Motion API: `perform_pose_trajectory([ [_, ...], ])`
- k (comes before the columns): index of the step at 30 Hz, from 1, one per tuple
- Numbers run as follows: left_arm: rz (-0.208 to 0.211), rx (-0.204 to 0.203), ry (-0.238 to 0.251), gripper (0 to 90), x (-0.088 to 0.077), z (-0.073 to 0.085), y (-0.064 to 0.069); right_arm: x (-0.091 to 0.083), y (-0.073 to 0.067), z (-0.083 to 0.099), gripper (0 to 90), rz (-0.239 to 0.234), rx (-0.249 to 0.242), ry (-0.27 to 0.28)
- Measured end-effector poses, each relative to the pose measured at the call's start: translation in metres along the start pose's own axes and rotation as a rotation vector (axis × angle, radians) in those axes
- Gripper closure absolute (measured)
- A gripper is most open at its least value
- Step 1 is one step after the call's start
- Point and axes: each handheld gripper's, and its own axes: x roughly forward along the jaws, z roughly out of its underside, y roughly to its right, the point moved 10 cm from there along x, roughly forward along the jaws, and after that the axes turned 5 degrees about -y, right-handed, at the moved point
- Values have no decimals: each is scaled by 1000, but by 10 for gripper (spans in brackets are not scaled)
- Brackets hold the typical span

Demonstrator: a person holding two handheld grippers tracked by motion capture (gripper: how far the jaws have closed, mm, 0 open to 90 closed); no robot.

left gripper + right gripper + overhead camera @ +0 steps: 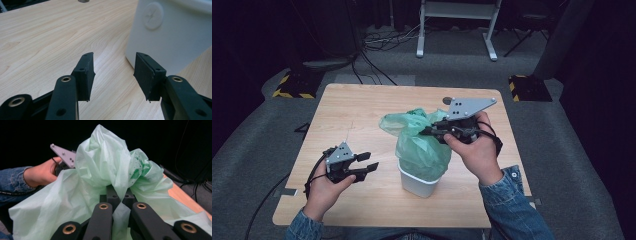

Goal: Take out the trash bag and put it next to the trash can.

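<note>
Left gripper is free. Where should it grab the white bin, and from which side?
Probably the bin's bare lower wall, from its left side, level with the table. The green bag drapes over the rim and upper body, and the right gripper is shut on the bag up top. The left gripper is open and already faces that wall. The bin looks wider than the jaw gap, so bracing may suit better than pinching.
</note>
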Motion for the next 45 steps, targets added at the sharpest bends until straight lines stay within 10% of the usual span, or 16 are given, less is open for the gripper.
perform_pose_trajectory([
  [21, -62, -45, -42, 490, -9, 27, -28, -65, 18, -25, 892, 125, -17, 45],
  [45, -108, -48, -75, 412, -15, 45, -46, -132, 77, 30, 890, 318, 123, 4],
])
